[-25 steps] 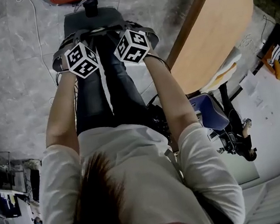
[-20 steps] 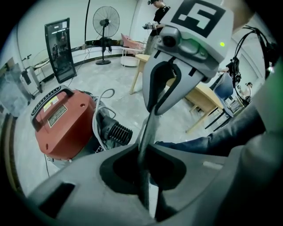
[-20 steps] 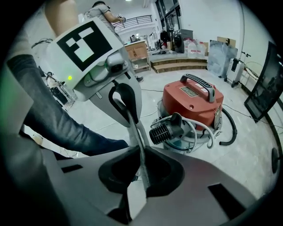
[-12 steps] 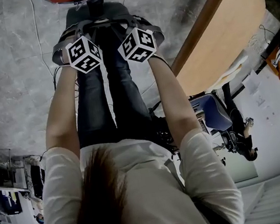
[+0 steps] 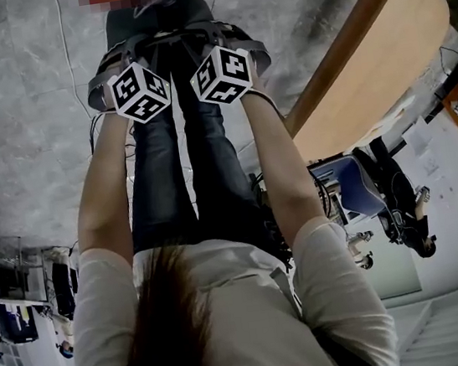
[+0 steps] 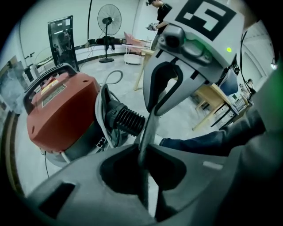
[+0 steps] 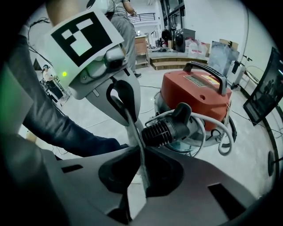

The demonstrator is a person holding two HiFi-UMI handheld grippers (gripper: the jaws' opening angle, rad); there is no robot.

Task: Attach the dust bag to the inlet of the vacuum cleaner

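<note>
Both grippers hold one grey dust bag (image 5: 157, 17) by its near edge, stretched out past the person's knees. The left gripper (image 6: 146, 154) is shut on the bag's thin edge (image 6: 148, 126), which runs on to the other gripper. From the opposite side, the right gripper (image 7: 142, 163) is shut on the same edge (image 7: 135, 128). A red vacuum cleaner (image 6: 62, 110) stands on the floor just beyond, its black ribbed inlet (image 6: 126, 119) pointing at the bag. In the right gripper view the vacuum cleaner (image 7: 199, 95) and inlet (image 7: 166, 128) lie close behind the bag.
A white cable (image 7: 212, 128) loops round the vacuum's base. A wooden table (image 5: 364, 57) stands to the right, with a blue chair (image 5: 347, 182) beside it. A standing fan (image 6: 108, 22) and a dark framed panel (image 6: 59, 35) are farther off. Thin cables (image 5: 65, 40) trail on the stone floor.
Both grippers and the bag have sunk and moved toward the vacuum. In the head view the vacuum has slid almost out at the top edge.
</note>
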